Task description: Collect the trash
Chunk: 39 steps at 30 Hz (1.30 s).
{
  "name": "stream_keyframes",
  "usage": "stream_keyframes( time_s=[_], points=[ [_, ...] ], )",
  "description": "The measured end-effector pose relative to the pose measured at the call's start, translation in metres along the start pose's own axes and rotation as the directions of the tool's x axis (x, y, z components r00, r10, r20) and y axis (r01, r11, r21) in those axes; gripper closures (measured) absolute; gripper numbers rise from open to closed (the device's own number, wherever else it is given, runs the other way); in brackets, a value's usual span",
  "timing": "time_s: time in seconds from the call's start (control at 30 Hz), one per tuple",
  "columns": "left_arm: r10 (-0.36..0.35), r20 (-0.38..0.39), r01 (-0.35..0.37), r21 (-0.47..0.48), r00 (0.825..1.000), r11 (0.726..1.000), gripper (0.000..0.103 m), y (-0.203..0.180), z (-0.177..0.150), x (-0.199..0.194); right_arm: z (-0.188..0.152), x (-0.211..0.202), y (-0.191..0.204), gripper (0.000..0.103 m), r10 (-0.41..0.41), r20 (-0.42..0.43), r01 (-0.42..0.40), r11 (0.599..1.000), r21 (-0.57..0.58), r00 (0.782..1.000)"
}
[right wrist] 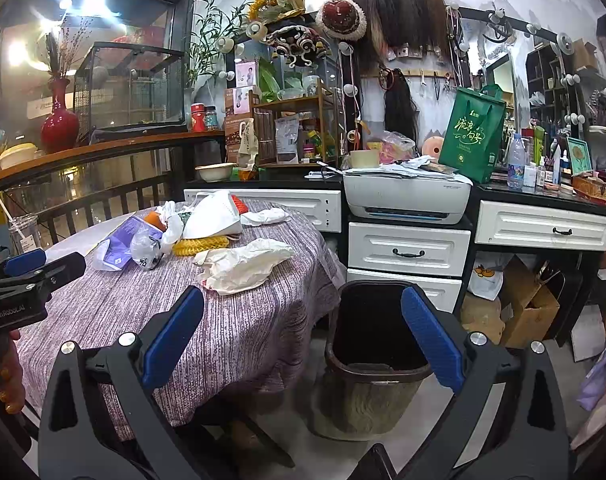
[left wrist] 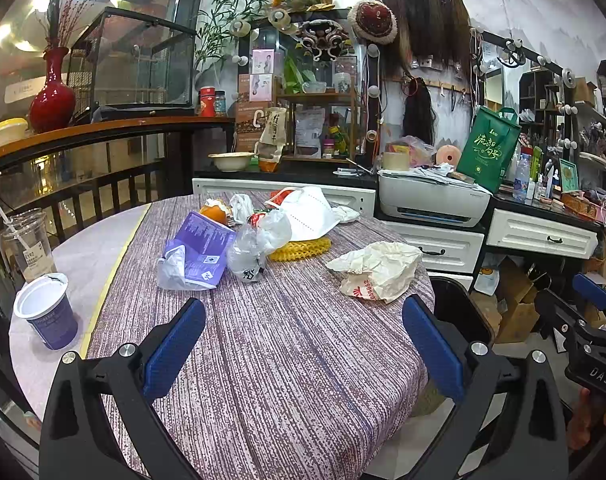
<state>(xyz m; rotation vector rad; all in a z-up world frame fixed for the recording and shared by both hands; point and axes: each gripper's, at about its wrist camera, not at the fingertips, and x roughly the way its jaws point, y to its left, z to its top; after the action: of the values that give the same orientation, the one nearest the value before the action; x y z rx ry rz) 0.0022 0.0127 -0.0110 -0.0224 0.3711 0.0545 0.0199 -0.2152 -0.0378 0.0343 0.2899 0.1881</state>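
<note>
Left wrist view shows our left gripper (left wrist: 303, 344) with its blue fingers spread wide and empty above the round table (left wrist: 263, 360) in its purple striped cloth. Taking that table as our landmark: a crumpled white paper bag (left wrist: 377, 270) lies near its right edge, a purple packet (left wrist: 201, 250) and a clear plastic bag (left wrist: 249, 252) sit touching toward the middle, and a white bag (left wrist: 309, 214) rests farther back on a yellow mat (left wrist: 303, 249). A purple paper cup (left wrist: 47, 310) stands at its left rim. Our right gripper (right wrist: 303, 340), likewise parted and holding nothing, hangs just off the table's right side, over the dark bin (right wrist: 373, 344) (open, on the floor beside the table).
</note>
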Motion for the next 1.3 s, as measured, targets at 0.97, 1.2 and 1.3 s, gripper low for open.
stream_keyframes(
  time_s=[0.97, 1.2, 1.3],
  points=[
    [-0.002, -0.017, 0.002, 0.000, 1.000, 1.000, 0.005, -0.0003, -0.0032, 0.0045, -0.0008, 0.0011, -0.0021, 0.006, 0.003, -0.016, -0.003, 1.000, 0.001, 1.000],
    [-0.004, -0.023, 0.004, -0.001, 1.000, 1.000, 0.005, -0.0010, -0.0045, 0.0060, -0.0009, 0.0015, -0.0023, 0.006, 0.003, -0.019, -0.003, 1.000, 0.002, 1.000],
    [-0.004, -0.026, 0.004, -0.003, 1.000, 1.000, 0.005, -0.0013, -0.0048, 0.0064, -0.0001, 0.0018, -0.0018, 0.006, 0.003, -0.019, -0.003, 1.000, 0.001, 1.000]
  ],
)
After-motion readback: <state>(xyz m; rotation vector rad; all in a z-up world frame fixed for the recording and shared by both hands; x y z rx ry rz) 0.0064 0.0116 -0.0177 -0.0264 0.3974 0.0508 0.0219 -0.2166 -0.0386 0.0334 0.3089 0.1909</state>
